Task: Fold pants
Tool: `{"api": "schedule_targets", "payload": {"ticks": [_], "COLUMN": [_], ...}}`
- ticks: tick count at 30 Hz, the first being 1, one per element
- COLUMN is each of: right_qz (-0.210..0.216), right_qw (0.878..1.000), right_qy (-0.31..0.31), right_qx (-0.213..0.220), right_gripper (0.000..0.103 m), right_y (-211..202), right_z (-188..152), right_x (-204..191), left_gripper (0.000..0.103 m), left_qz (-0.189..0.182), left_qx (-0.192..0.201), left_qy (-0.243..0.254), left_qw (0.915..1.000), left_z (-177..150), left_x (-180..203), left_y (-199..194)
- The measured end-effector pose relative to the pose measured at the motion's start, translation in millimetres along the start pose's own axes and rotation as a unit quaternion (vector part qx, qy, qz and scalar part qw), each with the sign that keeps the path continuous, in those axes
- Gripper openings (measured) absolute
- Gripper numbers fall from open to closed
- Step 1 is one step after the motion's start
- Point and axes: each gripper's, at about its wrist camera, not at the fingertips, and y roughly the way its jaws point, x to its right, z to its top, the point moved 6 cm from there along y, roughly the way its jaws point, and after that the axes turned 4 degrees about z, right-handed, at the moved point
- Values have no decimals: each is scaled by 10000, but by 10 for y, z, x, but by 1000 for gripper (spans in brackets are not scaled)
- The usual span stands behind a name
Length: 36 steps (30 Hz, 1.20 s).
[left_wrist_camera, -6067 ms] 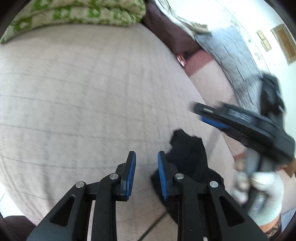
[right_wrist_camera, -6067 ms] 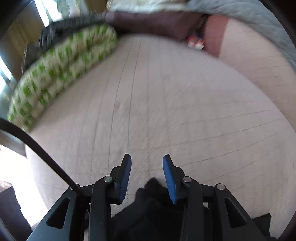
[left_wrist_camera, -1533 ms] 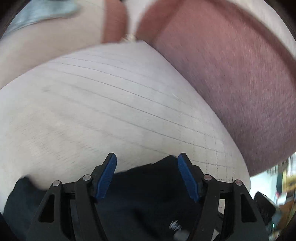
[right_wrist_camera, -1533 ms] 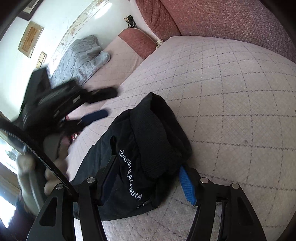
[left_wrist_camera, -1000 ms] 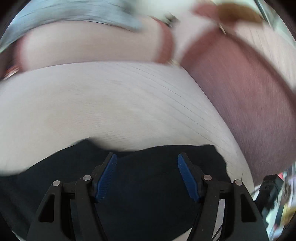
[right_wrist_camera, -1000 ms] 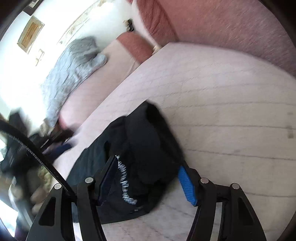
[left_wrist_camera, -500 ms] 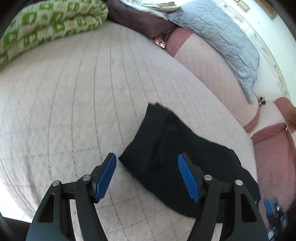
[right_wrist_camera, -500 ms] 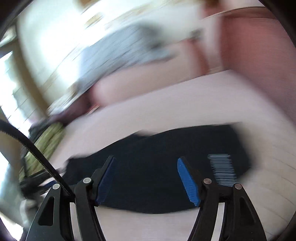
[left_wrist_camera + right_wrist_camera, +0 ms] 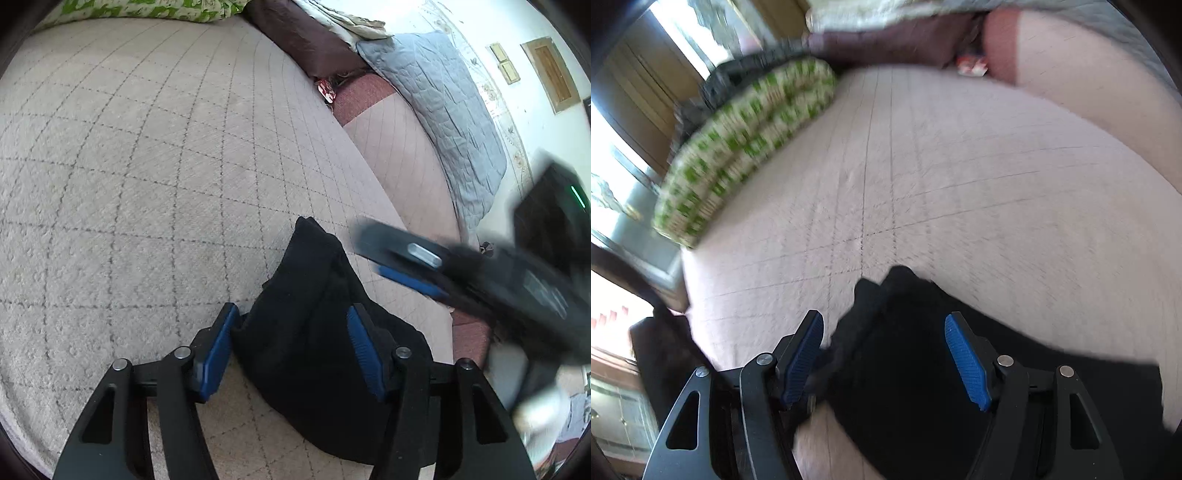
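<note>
I have both grippers, left (image 9: 291,349) and right (image 9: 884,356), spread wide and gripping nothing (2 hovering) above black pants (image 9: 314,332) on the quilted bedcover (image 9: 147,166).

The pants (image 9: 314,332) are plain black, a dark patch at 6 o'clock on the beige bedcover (image 9: 129,166), which carries a diamond grid of thin grey stitch lines. At 11 o'clock in the left view a rolled quilt (image 9: 147,7) shows green checks on cream. Toward 1 o'clock lie a maroon cushion (image 9: 306,40) and a pale grey quilted blanket (image 9: 443,92). The left gripper (image 9: 290,350) is black with blue pads (image 9: 218,347). The right gripper (image 9: 884,360) matches, black frame and ribbed blue pads (image 9: 964,362).
</note>
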Motion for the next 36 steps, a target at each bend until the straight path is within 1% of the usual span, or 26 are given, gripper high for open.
{"api": "schedule_targets", "payload": {"ticks": [2,3,4,5,6,7,8,9,10,11,12,13,14,16,18,22,24,26,27,28,30,32,33,34,35,36], "right_qz": [-145,-211,-349,-626,-829,-1046,-1264,-1543,-1645,-1701,-1672,-1589,-1518,-1473,-1454,-1276,-1168,-1046,-975,-943,-890,-871,-945,-1121,-1314,-1361], "right_qw": [9990,9981,9964,9934,9911,9882,9845,9799,9782,9776,9790,9818,9842,9862,9878,9916,9916,9897,9876,9857,9795,9725,9680,9621,9543,9479], "right_qy": [-51,-59,-80,-185,-298,-405,-500,-620,-675,-707,-681,-600,-521,-482,-430,75,342,704,930,1090,1491,1888,2092,2285,2495,2680], "right_qx": [-420,-583,-763,-945,-1001,-1043,-1104,-1101,-1072,-1016,-946,-854,-742,-575,-354,210,430,682,802,879,1020,1050,1016,980,991,1059], "right_gripper": [74,74,78,81,84,80,74,55,38,30,24,23,23,22,22,22,22,22,22,22,22,25,31,38,40,41], "right_y": [328,447,549,659,711,740,761,753,745,706,644,574,471,310,106,-410,-630,-906,-1040,-1117,-1266,-1313,-1301,-1317,-1364,-1434], "right_z": [149,155,184,204,230,222,208,191,189,178,169,162,140,79,-2,-108,-182,-389,-539,-639,-982,-1310,-1468,-1617,-1777,-1901], "right_x": [-11,-5,8,27,34,52,80,123,141,172,210,242,288,347,431,716,873,1117,1275,1384,1703,2016,2170,2319,2463,2561], "left_gripper": [59,59,61,65,64,64,63,62,46,9,8,8,8,8,8,8,8,11,11,15,18,19,20,23,28,31], "left_qz": [2,38,66,75,89,217,303,362,299,64,-176,-367,-491,-624,-784,-1210,-1284,-1351,-1414,-1482,-1619,-1723,-1759,-1768,-1752,-1726], "left_qx": [23,24,29,48,83,87,97,120,68,-141,-494,-679,-759,-818,-828,-888,-935,-1038,-1141,-1268,-1533,-1696,-1739,-1733,-1697,-1643], "left_qy": [-33,-28,-21,-16,-16,31,95,161,200,157,12,-191,-317,-327,-218,236,594,972,1124,1247,1406,1437,1466,1504,1543,1547], "left_qw": [10000,10000,10000,10000,9999,9997,9994,9991,9993,9998,9986,9968,9954,9942,9932,9884,9855,9806,9769,9728,9646,9596,9578,9571,9575,9588], "left_z": [-12,-16,-23,-18,-11,-25,-31,-38,-54,-86,-150,-205,-248,-288,-333,-499,-606,-745,-833,-914,-1061,-1064,-1053,-1003,-985,-956], "left_x": [-17,-10,-11,-3,24,35,65,104,156,201,221,221,237,338,502,945,1143,1333,1409,1475,1566,1603,1617,1641,1633,1635], "left_y": [-9,-2,5,13,25,43,63,66,84,140,238,307,346,369,354,320,334,367,382,399,418,451,436,448,425,424]}}
